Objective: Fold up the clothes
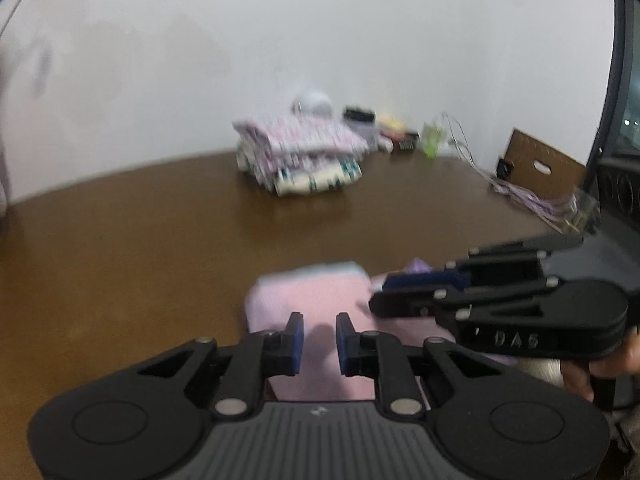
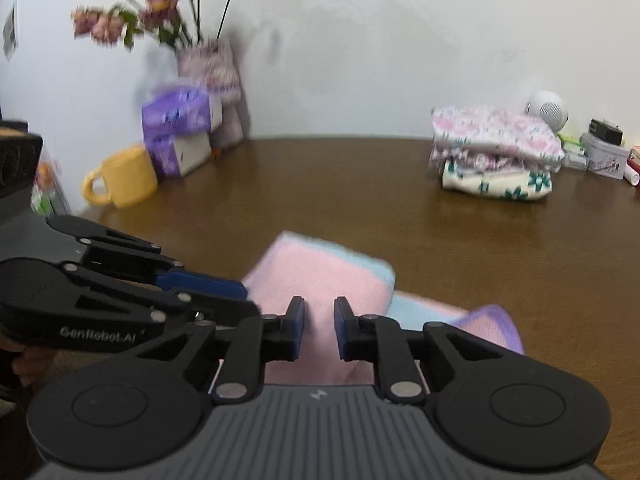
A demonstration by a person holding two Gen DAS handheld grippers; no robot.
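- Left gripper (image 1: 319, 344) is seen at 6 o'clock of its own view – blue pads parted by a narrow gap, nothing clamped between them.
- Right gripper (image 2: 319, 328) is seen at 6 o'clock of its own view, with the same narrow gap and nothing pinched.
- Pink folded cloth (image 1: 316, 300) is laid on the brown table (image 1: 140, 240), directly below and ahead of both grippers; a light blue band is seen along its far edge, and a purple corner at 4 o'clock in the right wrist view.
- In the left wrist view the right gripper is seen side-on at 3 o'clock, fingertips over the cloth's right edge; whether cloth is touched cannot be told – blurred.
- In the right wrist view the left gripper is seen side-on at 9 o'clock, tips at the cloth's left edge.
- Stack of folded floral clothes (image 2: 496, 152) is placed well apart at 1–2 o'clock, near the wall.
- Yellow mug (image 2: 124, 180) is set at 10 o'clock, just beside purple tissue packs (image 2: 176, 128); a flower vase (image 2: 216, 80) is placed behind them.
- A cardboard box (image 1: 544, 168) is seen at 2 o'clock in the left wrist view.
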